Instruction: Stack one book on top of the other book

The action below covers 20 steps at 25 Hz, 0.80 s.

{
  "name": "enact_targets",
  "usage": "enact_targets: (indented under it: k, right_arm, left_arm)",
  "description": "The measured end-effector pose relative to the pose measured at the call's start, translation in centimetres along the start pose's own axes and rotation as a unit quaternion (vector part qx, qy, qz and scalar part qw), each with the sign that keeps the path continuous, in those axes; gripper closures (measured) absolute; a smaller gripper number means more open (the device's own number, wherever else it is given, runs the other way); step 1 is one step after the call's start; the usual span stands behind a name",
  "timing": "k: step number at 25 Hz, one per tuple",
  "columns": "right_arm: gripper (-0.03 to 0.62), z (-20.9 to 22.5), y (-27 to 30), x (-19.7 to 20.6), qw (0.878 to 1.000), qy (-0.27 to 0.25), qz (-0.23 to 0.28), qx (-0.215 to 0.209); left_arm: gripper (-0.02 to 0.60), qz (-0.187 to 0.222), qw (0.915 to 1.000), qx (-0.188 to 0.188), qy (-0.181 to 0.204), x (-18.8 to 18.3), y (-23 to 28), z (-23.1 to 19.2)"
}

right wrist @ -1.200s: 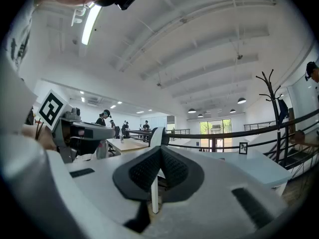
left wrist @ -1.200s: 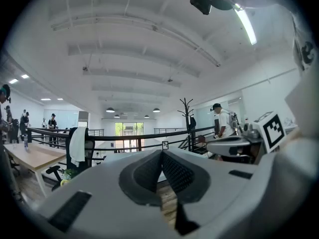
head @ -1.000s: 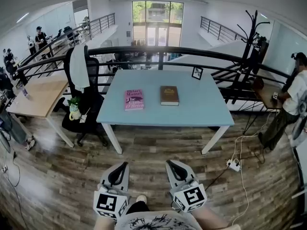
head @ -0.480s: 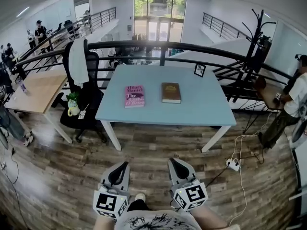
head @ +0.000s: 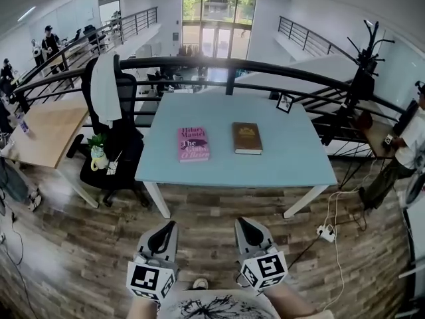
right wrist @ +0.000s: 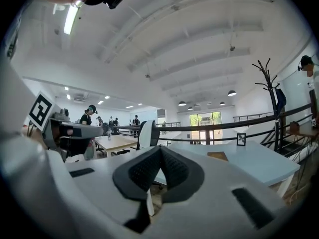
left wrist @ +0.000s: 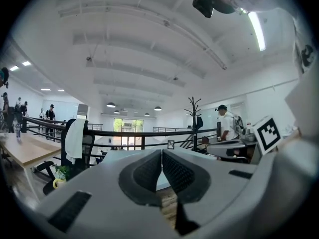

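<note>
On the light blue table [head: 199, 171] lie two books side by side: a pink book [head: 192, 143] at the left and a brown book [head: 247, 137] to its right. Both grippers are held low over the wooden floor, well short of the table's near edge. The left gripper [head: 170, 226] and the right gripper [head: 242, 222] are both shut and hold nothing. In the left gripper view the jaws [left wrist: 161, 153] meet, with the table beyond them. The right gripper view shows closed jaws [right wrist: 160, 150], and the brown book [right wrist: 218, 156] lies on the table top.
A black office chair [head: 111, 138] with a white cloth over its back stands left of the table, beside a wooden desk [head: 40, 128]. A small picture frame [head: 285, 102] sits at the table's far right corner. A black railing [head: 232, 72] runs behind. A power strip [head: 326, 232] and cables lie on the floor at the right.
The table and both books have come nearer and sit lower in the head view. Both grippers stay shut in the same place at the bottom of the view.
</note>
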State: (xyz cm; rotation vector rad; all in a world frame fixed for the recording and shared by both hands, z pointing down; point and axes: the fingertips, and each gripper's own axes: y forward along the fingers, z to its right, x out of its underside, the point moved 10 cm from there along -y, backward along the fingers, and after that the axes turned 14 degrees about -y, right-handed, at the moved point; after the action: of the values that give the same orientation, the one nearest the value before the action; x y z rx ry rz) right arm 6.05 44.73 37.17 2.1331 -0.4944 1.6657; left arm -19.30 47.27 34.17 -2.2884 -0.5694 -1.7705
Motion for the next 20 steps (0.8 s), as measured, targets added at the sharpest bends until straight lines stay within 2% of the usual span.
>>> enact_targets:
  k: [6, 11, 15, 20]
  right_arm:
    - [0.602, -0.2, 5.6, 0.5, 1.000, 0.009, -0.025, -0.004]
    - [0.602, 1.7, 10.9, 2.0, 0.999, 0.014, -0.035, -0.021]
    - [0.601, 4.7, 15.9, 3.3, 0.998, 0.017, -0.031, -0.042]
    - [0.601, 11.1, 22.9, 3.8, 0.997, 0.008, -0.022, -0.070]
  left_arm:
    - [0.571, -0.009, 0.9999, 0.001, -0.005, -1.0, 3.3, -4.7]
    - [0.571, -0.024, 0.9996, -0.015, -0.010, -0.5, 7.4, -7.3]
    - [0.571, -0.023, 0.9988, -0.042, -0.008, -0.5, 11.8, -8.9]
    - [0.571, -0.021, 0.9971, -0.073, -0.006, -1.5, 19.5, -9.5]
